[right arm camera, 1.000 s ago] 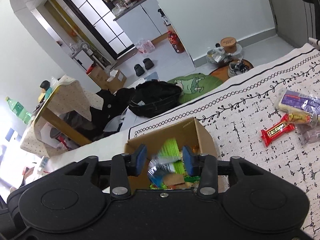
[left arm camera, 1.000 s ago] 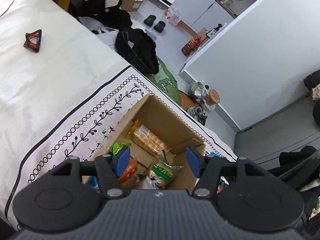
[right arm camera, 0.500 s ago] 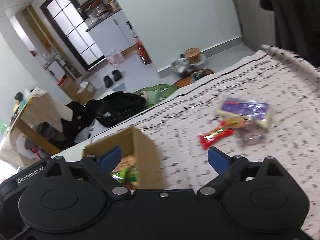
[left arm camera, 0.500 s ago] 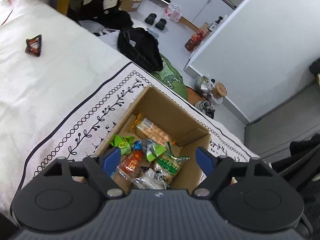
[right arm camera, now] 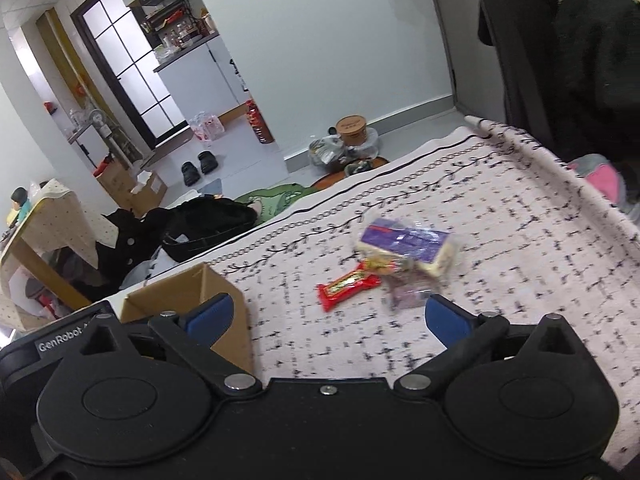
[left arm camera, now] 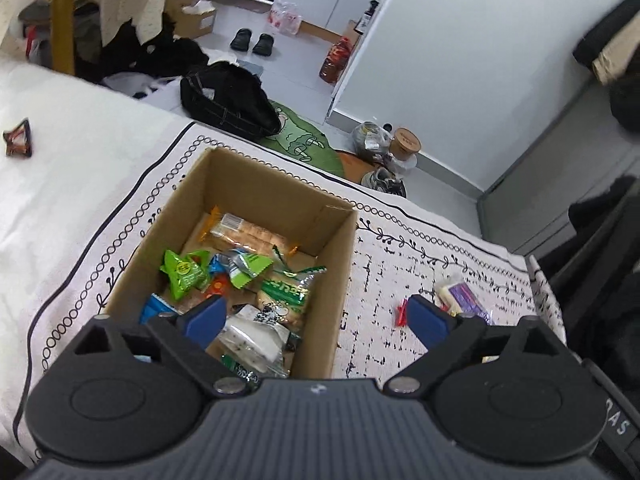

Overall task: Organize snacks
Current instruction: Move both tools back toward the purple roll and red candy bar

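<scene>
Patterned cloth (right arm camera: 500, 240): cardboard box (left arm camera: 276, 196) mid-frame holds snacks. My left gripper (left arm camera: 316, 316) and right gripper (right arm camera: 326, 318), jaws just opened, are spread empty. Next, I reckon: red bar (right arm camera: 346, 285), centre frame.

"GenRobot" stands in white on the black body of the right claw (right arm camera: 326, 318); the snack wrappers' print is unreadable.

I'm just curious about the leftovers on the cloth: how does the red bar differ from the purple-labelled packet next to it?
The red bar is slim and opaque red with a gold label; the purple-labelled packet is broader, bulkier and clear, showing pale contents. The red bar lies nearer the cardboard box; the purple-labelled packet lies farther from it. Both rest on the patterned cloth, outside the box, and neither is in a gripper.
</scene>
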`<state>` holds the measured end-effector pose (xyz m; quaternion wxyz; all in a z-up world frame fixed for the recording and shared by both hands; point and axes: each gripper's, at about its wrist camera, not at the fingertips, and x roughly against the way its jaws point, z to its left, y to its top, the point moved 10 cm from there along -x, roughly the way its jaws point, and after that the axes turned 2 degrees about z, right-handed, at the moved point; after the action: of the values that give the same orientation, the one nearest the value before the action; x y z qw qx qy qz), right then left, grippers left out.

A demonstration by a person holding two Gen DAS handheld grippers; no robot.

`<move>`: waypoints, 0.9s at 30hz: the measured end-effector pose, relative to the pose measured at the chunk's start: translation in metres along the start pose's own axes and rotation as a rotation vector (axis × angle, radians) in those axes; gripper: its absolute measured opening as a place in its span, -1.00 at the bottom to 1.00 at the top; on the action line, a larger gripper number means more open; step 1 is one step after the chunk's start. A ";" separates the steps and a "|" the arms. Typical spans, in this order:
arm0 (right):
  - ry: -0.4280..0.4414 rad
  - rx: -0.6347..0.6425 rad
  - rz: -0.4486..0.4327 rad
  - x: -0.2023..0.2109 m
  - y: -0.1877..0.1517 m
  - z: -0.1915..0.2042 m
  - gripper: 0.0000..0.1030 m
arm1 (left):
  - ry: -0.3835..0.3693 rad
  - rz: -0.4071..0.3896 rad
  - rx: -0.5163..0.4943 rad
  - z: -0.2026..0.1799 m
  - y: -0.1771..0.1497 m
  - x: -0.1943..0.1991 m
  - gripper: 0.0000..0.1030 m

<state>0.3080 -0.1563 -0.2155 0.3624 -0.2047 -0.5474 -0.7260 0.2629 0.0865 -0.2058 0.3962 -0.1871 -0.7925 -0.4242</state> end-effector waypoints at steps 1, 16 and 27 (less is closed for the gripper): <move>-0.006 0.000 -0.003 0.001 0.000 -0.004 1.00 | 0.007 -0.004 -0.013 -0.003 -0.001 0.000 0.88; -0.025 -0.018 -0.036 0.014 0.003 -0.070 1.00 | -0.038 -0.042 -0.119 -0.046 -0.019 0.001 1.00; 0.029 -0.036 -0.027 -0.013 -0.003 -0.097 1.00 | -0.073 -0.010 -0.289 -0.081 -0.039 -0.021 1.00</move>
<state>0.3236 -0.2435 -0.2573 0.3569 -0.1935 -0.5319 -0.7432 0.2892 -0.0012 -0.2157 0.3339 -0.2535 -0.7380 -0.5288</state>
